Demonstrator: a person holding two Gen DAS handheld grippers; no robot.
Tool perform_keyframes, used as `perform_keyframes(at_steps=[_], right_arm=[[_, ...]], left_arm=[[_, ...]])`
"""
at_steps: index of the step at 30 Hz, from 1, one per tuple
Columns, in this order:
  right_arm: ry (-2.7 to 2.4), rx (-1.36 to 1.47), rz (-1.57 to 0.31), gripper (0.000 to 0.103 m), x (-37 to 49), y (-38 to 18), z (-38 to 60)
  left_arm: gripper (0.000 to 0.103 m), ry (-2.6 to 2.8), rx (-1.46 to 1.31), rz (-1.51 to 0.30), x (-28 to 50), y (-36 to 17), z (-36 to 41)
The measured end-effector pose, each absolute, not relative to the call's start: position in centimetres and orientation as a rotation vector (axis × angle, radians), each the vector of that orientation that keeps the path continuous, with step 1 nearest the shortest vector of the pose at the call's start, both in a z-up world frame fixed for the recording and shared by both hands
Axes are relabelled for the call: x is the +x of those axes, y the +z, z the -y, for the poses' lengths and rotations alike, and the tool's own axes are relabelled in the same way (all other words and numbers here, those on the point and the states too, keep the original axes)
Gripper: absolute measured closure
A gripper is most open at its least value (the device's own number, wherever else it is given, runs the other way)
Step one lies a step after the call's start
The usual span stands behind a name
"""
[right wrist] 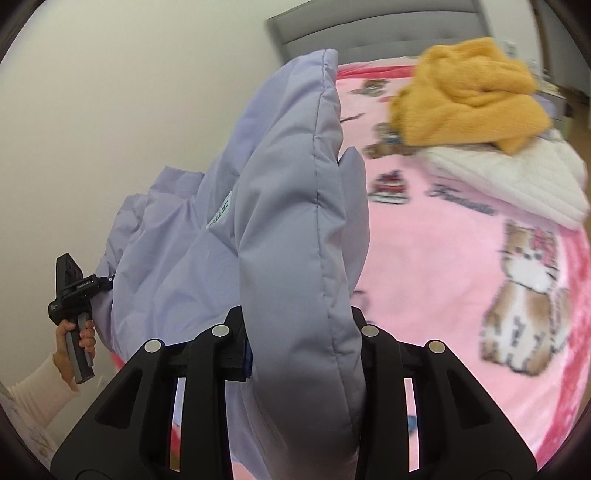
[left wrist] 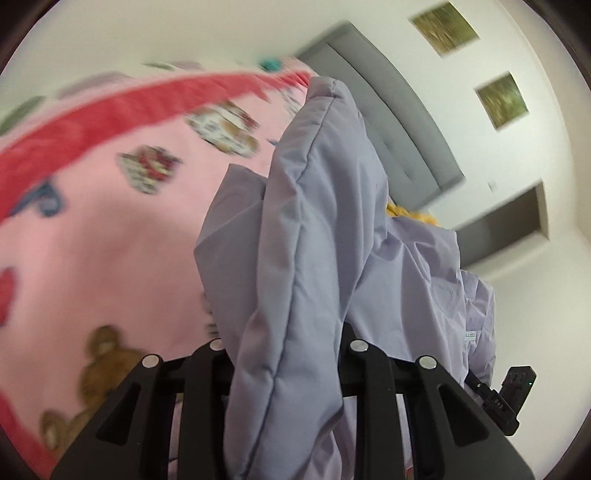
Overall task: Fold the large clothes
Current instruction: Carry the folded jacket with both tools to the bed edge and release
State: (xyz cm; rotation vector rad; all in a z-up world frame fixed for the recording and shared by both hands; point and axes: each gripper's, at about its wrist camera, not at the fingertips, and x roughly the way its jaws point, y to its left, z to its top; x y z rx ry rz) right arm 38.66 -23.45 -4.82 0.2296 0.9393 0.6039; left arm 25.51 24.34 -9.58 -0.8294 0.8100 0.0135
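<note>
A lavender padded jacket (left wrist: pixel 306 229) is held up above the pink bed. My left gripper (left wrist: pixel 288 354) is shut on a thick padded edge of it, which stands up between the fingers. My right gripper (right wrist: pixel 299 332) is shut on another padded edge of the same jacket (right wrist: pixel 288 221). The jacket body hangs between the two grippers. In the right wrist view the left gripper (right wrist: pixel 70 291) shows at the far left, held in a hand, with jacket fabric running to it. The right gripper's body (left wrist: pixel 506 395) shows at the lower right of the left wrist view.
A pink cartoon-print blanket (right wrist: pixel 461 258) with a red border covers the bed. An orange garment (right wrist: pixel 469 96) lies on a white ribbed garment (right wrist: pixel 517 177) at the far right of the bed. A grey headboard (right wrist: pixel 376 26) stands against the white wall.
</note>
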Motion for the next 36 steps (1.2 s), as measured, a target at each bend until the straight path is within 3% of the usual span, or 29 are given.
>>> perform_keyframes(at_steps=[9, 14, 18, 24, 30, 36], right_arm=[[0.857, 0.103, -0.916, 0.073, 40.2, -1.0, 8.2], [0.890, 0.074, -0.871, 0.073, 41.5, 1.0, -1.0], [0.815, 0.097, -0.860, 0.073, 43.9, 0.8, -7.7], [0.643, 0.170, -0.848, 0.073, 50.6, -1.5, -17.3], [0.542, 0.140, -0.855, 0.073, 61.0, -5.1, -24.0], [0.484, 0.101, -0.910, 0.072, 71.0, -12.5, -29.9]], left_arm=[[0.076, 0.247, -0.825, -0.689, 15.8, -2.9, -35.4], [0.076, 0.255, -0.790, -0.656, 16.4, -0.7, -43.7], [0.076, 0.186, -0.731, -0.656, 21.3, -0.6, -51.7], [0.076, 0.063, -0.662, -0.672, 36.1, -2.4, -63.4], [0.076, 0.039, -0.598, -0.712, 48.1, -5.2, -69.3], [0.076, 0.142, -0.529, -0.755, 56.8, -12.2, -72.4]])
